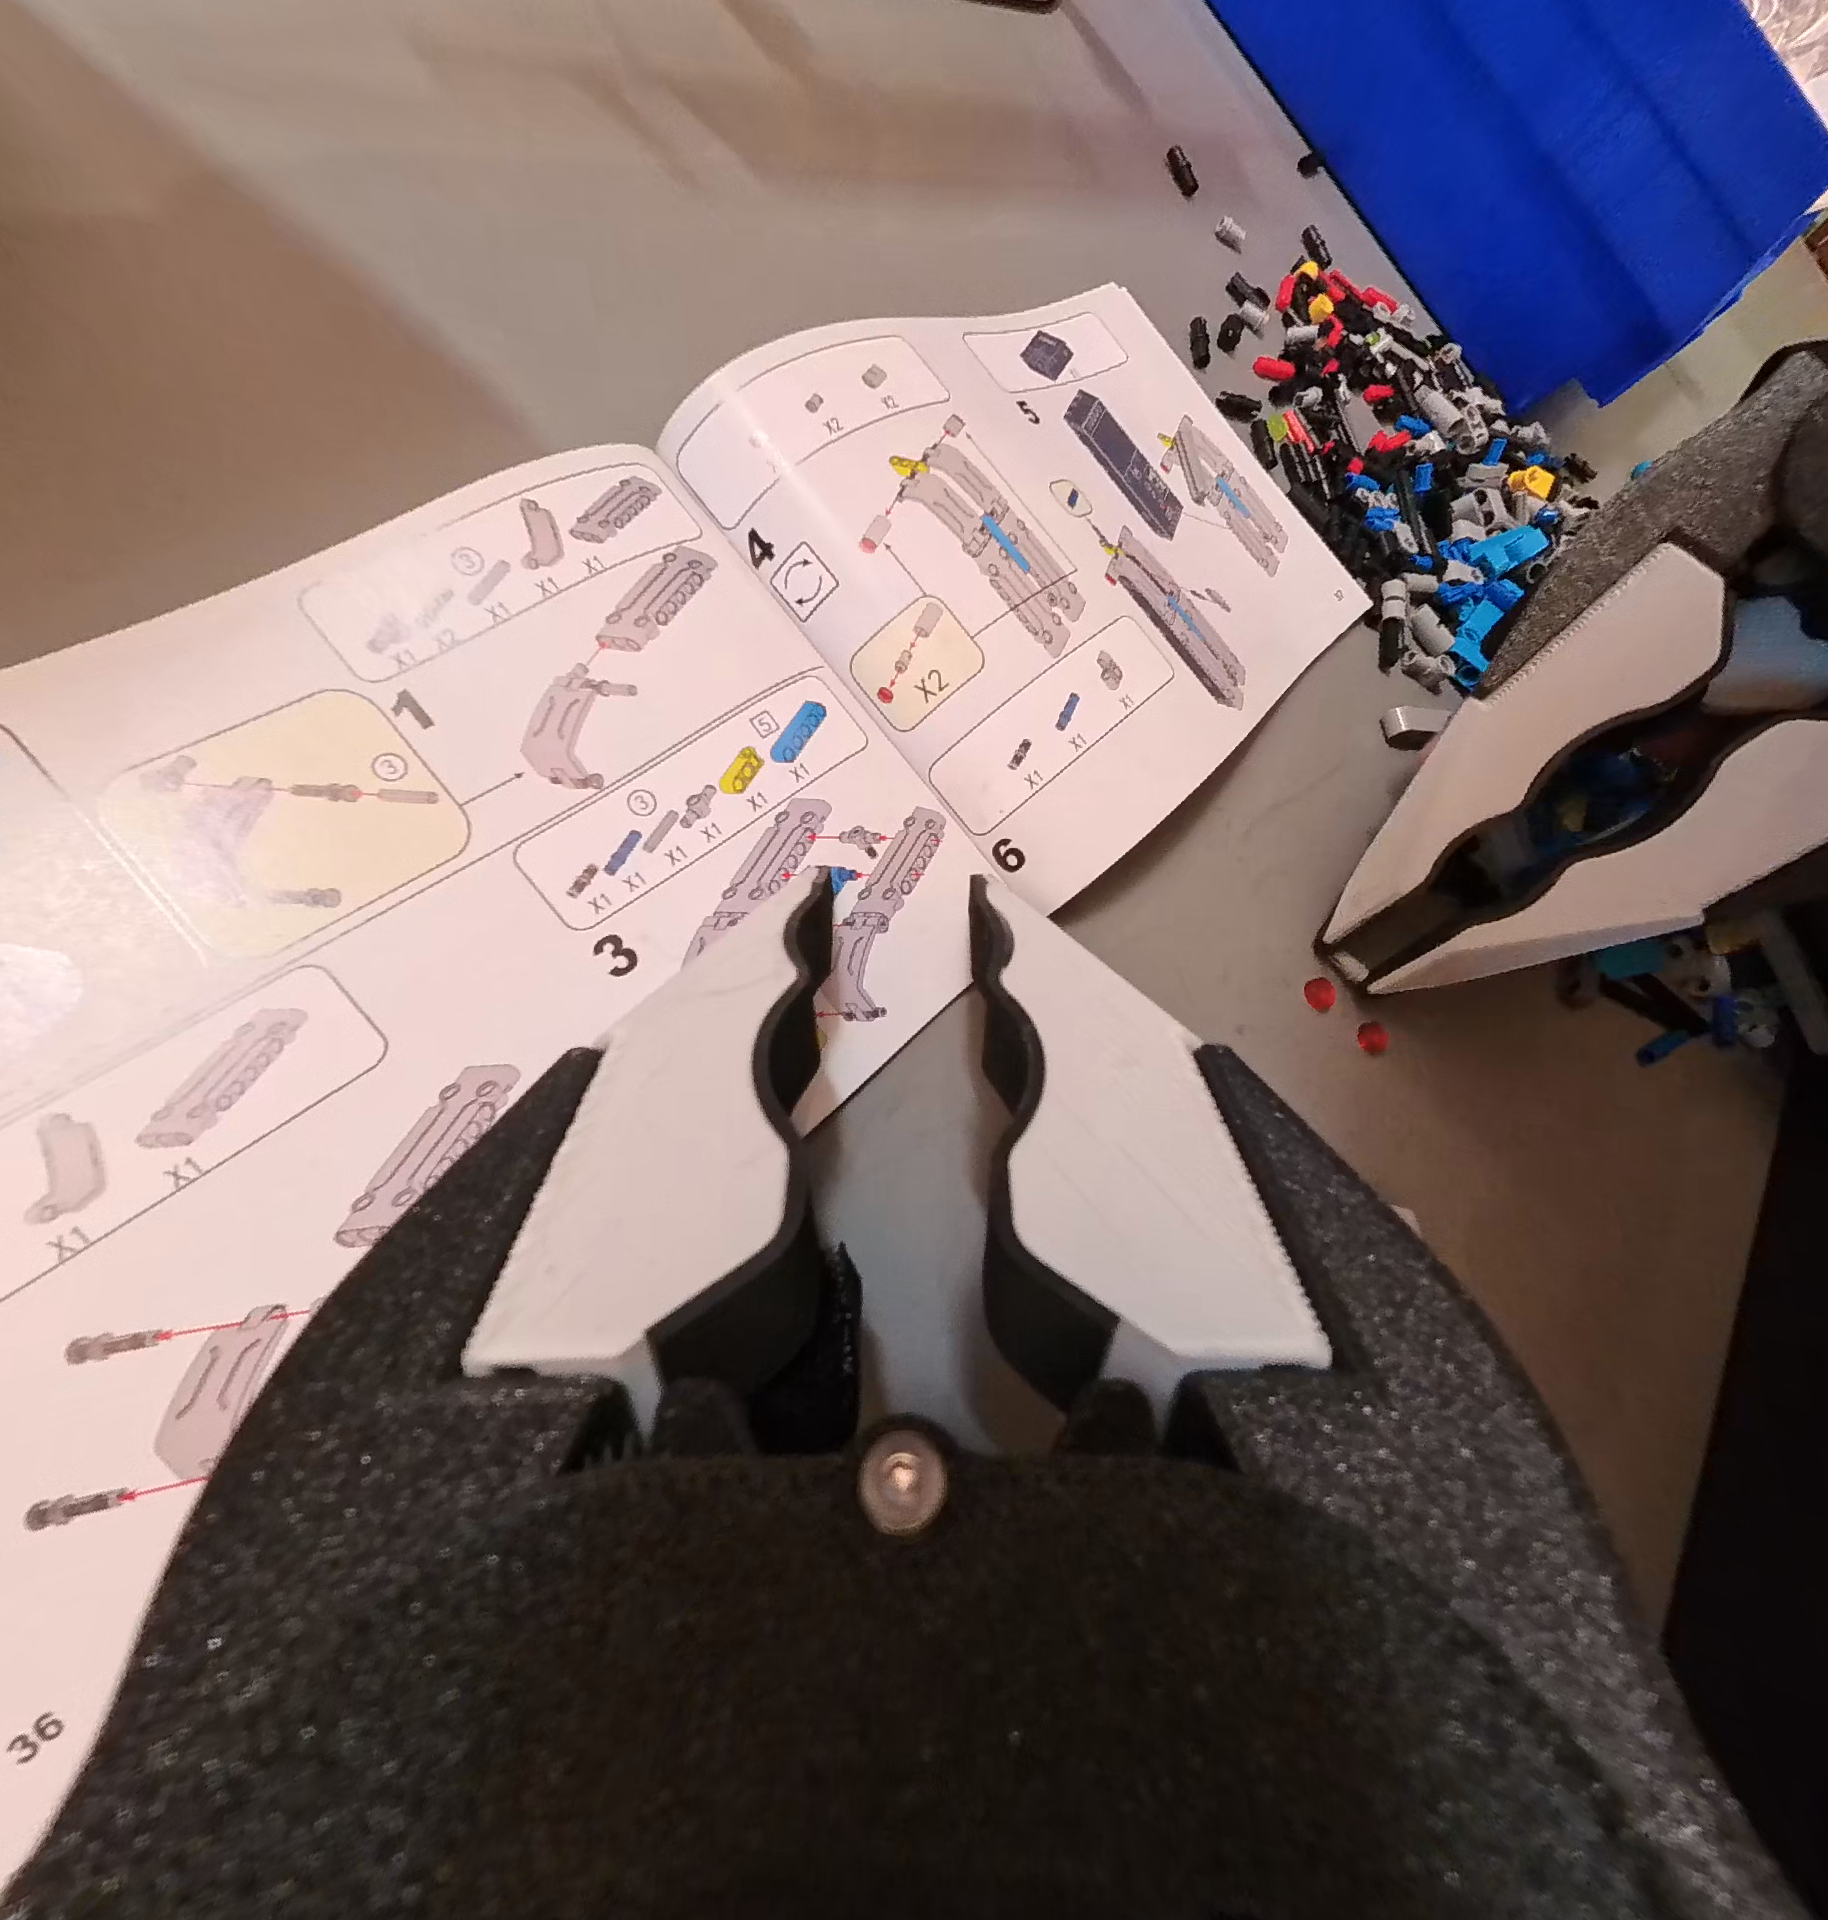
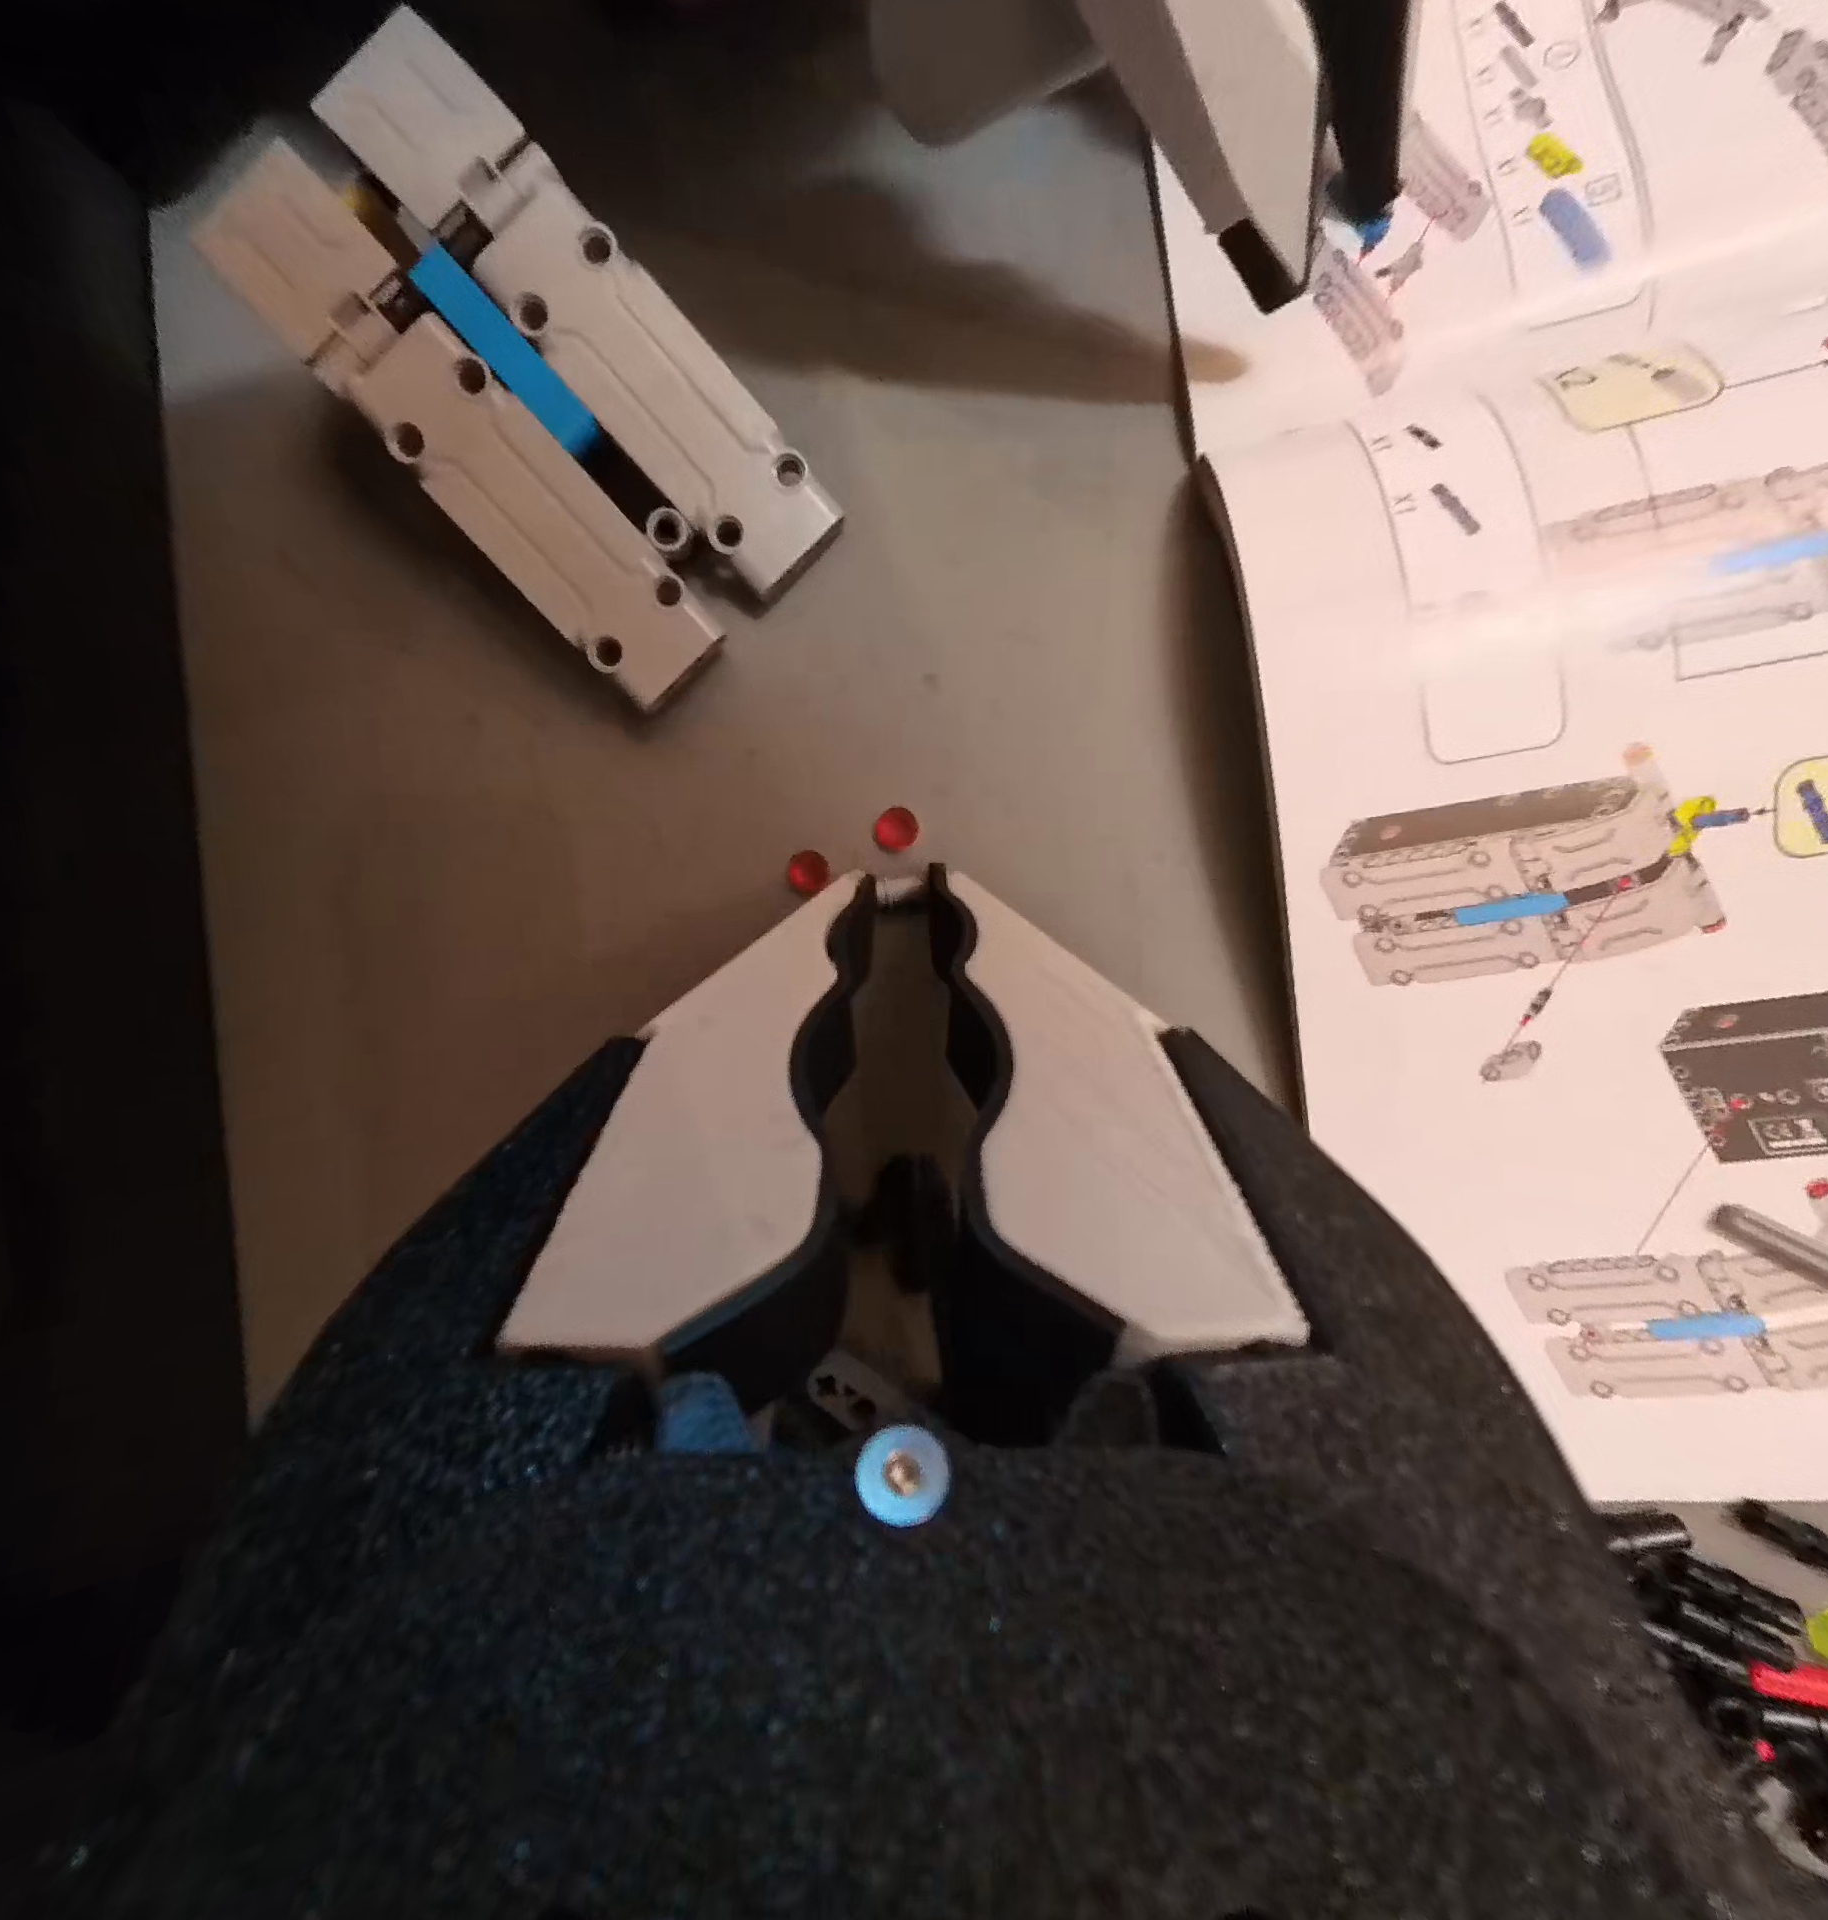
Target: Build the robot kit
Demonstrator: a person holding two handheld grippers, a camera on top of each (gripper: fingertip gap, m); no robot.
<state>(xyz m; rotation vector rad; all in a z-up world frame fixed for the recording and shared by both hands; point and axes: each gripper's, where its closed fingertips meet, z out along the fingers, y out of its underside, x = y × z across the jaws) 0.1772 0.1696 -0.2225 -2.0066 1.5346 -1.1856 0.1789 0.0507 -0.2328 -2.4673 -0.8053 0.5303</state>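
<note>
Grey counter is carrying an open instruction booklet. Left tongs are hovering released over its near edge. Right tongs are clenching a small grey piece, tips down beside two red studs; grey-blue assembly is lying farther off.

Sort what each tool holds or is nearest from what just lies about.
At the tools: right tool pinches small grey piece; two red studs beside it; left tool, open, above instruction booklet.
Lying about: grey assembly, parts pile, blue bin.
</note>
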